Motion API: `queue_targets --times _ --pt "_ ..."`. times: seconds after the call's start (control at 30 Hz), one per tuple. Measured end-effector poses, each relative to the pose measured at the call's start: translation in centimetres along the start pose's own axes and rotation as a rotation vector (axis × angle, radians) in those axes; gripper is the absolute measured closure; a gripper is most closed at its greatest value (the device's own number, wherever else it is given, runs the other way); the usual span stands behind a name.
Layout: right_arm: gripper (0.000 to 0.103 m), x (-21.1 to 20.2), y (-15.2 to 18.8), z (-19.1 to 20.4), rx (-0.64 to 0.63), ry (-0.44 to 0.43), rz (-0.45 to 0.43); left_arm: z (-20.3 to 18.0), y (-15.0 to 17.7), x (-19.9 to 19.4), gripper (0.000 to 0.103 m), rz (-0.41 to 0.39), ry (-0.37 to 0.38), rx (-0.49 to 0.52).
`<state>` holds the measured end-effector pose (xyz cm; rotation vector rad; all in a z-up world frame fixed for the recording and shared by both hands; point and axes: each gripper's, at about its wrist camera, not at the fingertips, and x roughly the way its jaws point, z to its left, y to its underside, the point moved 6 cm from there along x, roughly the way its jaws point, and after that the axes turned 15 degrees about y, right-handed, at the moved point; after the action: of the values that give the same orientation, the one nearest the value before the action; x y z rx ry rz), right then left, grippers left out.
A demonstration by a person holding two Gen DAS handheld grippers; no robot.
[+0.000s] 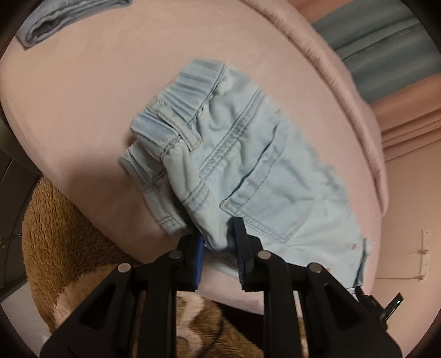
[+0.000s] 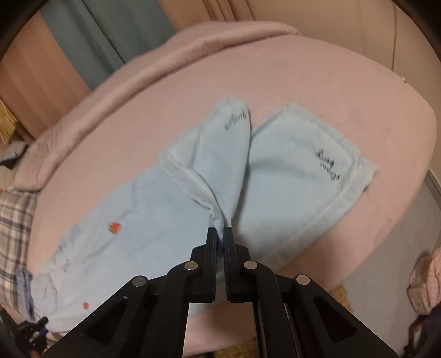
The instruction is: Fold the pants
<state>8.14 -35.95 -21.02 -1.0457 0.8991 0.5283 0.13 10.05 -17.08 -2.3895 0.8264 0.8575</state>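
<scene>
Between the left gripper's [image 1: 220, 242] blue-padded jaws sits a bunched fold of the pale denim pants [image 1: 242, 170], near the waist end; the jaws stand a little apart with cloth filling the gap, and the pads look pressed against it from both sides. Over on the right wrist view, the right gripper [image 2: 220, 234] is clamped nearly together, pinching a thin ridge of the same pants at a leg hem, and the fabric rises in a tented peak from the jaws. One leg end is lifted and curled over, printed lettering showing on its underside; the other leg end [image 2: 311, 170] lies flat just beside it, also with dark lettering near the hem. Small red embroidered marks [image 2: 114, 227] dot the fabric further along the leg. From the left wrist, the elastic waistband [image 1: 187, 91] is rumpled and folded back on itself, and a back pocket [image 1: 275, 190] with double stitching faces up. The pants lie spread across a round pink cushioned seat [image 1: 96, 91], touching it along most of their length, with its padded rim [image 1: 330, 63] curving behind. A folded blue-grey garment [image 1: 52, 19] rests well apart at the seat's far edge. Below the seat, a brown fuzzy rug [image 1: 63, 234] shows. A plaid cloth [image 2: 13, 234] sits at the left edge of the right view.
</scene>
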Motion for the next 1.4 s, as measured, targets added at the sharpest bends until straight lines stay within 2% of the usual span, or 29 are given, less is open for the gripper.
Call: queue_targets --times 0.1,0.17,0.23,0.27,0.3,0.4,0.47,0.53,0.57,0.6,0.63,0.7,0.8,0.9,0.97,1.03,1.1,1.23,1.33,1.4 --pt "0.097 0.8 0.0 0.5 -0.052 0.057 0.034 -0.3 -0.3 1.5 0.080 0.013 -0.039 0.030" --pt "0.096 0.1 -0.5 1.1 -0.097 0.071 0.006 -0.5 -0.5 1.7 0.080 0.016 -0.060 0.051" --pt "0.085 -0.9 -1.4 1.9 -0.157 0.103 -0.036 -1.7 -1.2 2.8 0.080 0.016 -0.066 0.060" --pt "0.068 -1.2 -2.0 2.5 -0.186 0.120 -0.054 -2.1 -1.5 3.2 0.080 0.015 -0.065 0.060" --pt "0.055 -1.4 -2.5 3.0 -0.206 0.128 -0.074 -2.3 -1.7 3.5 0.080 0.013 -0.061 0.057" --pt "0.054 -0.9 -4.2 5.2 -0.257 0.135 -0.106 -1.8 -1.3 2.7 0.080 0.009 -0.058 0.051" --pt "0.054 0.5 -4.8 6.9 -0.289 0.108 -0.083 -1.7 -1.2 2.7 0.080 0.008 -0.056 0.053" --pt "0.054 2.9 -5.4 8.2 -0.312 0.125 -0.051 -1.6 -1.1 2.7 0.080 0.007 -0.056 0.055" --pt "0.060 3.9 -5.7 8.5 -0.317 0.152 -0.050 -1.6 -1.1 2.7 0.080 0.007 -0.054 0.055" --pt "0.080 4.4 -5.8 8.6 -0.316 0.172 -0.056 -1.6 -1.2 2.8 0.080 0.007 -0.053 0.056" --pt "0.088 4.7 -6.1 8.5 -0.303 0.176 -0.065 -1.5 -1.1 2.8 0.080 0.008 -0.051 0.056" --pt "0.095 3.7 -6.9 7.5 -0.212 0.108 -0.075 -1.4 -1.1 2.8 0.080 0.010 -0.046 0.057" --pt "0.095 0.5 -7.9 3.1 0.009 0.011 -0.128 -1.4 -1.2 2.8 0.080 0.015 -0.042 0.054" --pt "0.095 -2.0 -7.4 -2.6 0.217 -0.010 -0.183 -1.5 -1.2 2.8 0.080 0.026 -0.053 0.056" --pt "0.095 -2.5 -6.1 -6.1 0.309 0.017 -0.194 -1.6 -1.3 2.8 0.080 0.028 -0.056 0.057" --pt "0.095 -2.0 -4.9 -8.6 0.353 0.080 -0.191 -1.6 -1.3 2.8 0.080 0.030 -0.059 0.057" --pt "0.095 -0.3 -3.6 -10.8 0.396 0.132 -0.133 -1.6 -1.4 2.9 0.080 0.033 -0.061 0.057" --pt "0.095 1.2 -2.2 -13.3 0.479 0.066 -0.058 -1.6 -1.4 2.9 0.079 0.033 -0.061 0.054" --pt "0.094 0.1 -2.1 -13.9 0.512 0.035 -0.071 -1.6 -1.3 2.9 0.079 0.030 -0.058 0.050" --pt "0.087 -0.4 -2.4 -13.3 0.506 0.013 -0.078 -1.6 -1.3 2.9 0.079 0.030 -0.057 0.049"
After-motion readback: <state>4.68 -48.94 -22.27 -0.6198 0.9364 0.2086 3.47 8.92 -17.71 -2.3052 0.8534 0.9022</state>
